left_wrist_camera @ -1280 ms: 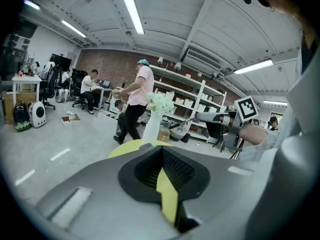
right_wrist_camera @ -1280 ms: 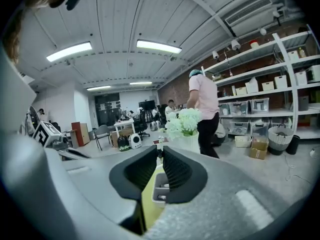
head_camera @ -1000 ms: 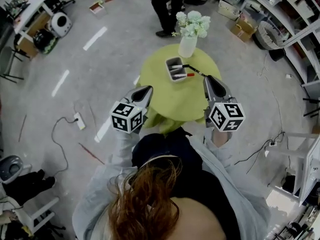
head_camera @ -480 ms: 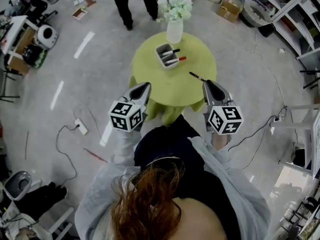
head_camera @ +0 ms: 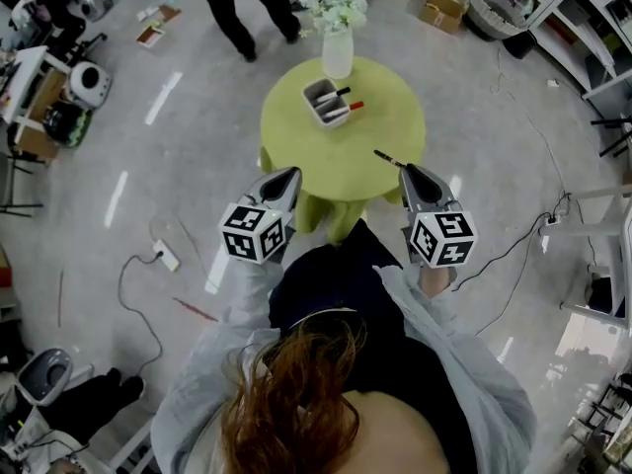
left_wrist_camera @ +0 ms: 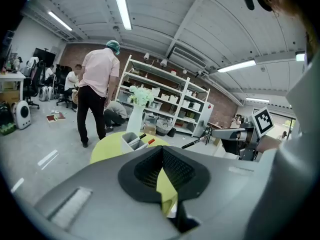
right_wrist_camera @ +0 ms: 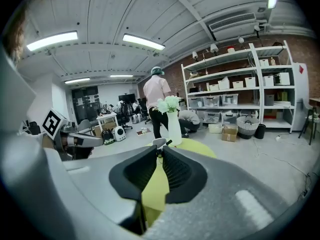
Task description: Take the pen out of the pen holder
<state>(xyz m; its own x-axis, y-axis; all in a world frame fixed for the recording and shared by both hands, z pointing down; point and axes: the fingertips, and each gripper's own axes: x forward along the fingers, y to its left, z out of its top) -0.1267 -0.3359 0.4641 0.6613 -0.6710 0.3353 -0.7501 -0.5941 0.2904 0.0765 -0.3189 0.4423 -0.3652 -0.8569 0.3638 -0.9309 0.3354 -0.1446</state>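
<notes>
A grey pen holder (head_camera: 329, 101) stands on the round green table (head_camera: 385, 126), with a black pen and a red-tipped pen (head_camera: 347, 110) leaning in it. At the table's near right edge my right gripper (head_camera: 403, 168) is shut on a thin black pen (head_camera: 386, 157), which sticks out toward the holder but is clear of it. The left gripper view shows the same pen (left_wrist_camera: 196, 141) jutting from that gripper. My left gripper (head_camera: 293, 174) is shut on nothing at the table's near left edge. In the right gripper view the jaws (right_wrist_camera: 159, 154) pinch the pen at their tips.
A white vase of pale flowers (head_camera: 337, 52) stands at the table's far edge behind the holder. A person in dark trousers (head_camera: 232, 8) stands beyond the table. A cable and power strip (head_camera: 163, 256) lie on the floor at left. Shelving (head_camera: 583, 28) lines the right side.
My right gripper has drawn back from the holder toward the table's near edge, taking the black pen along. The left gripper drifted back slightly. The table now sits farther up in the head view.
</notes>
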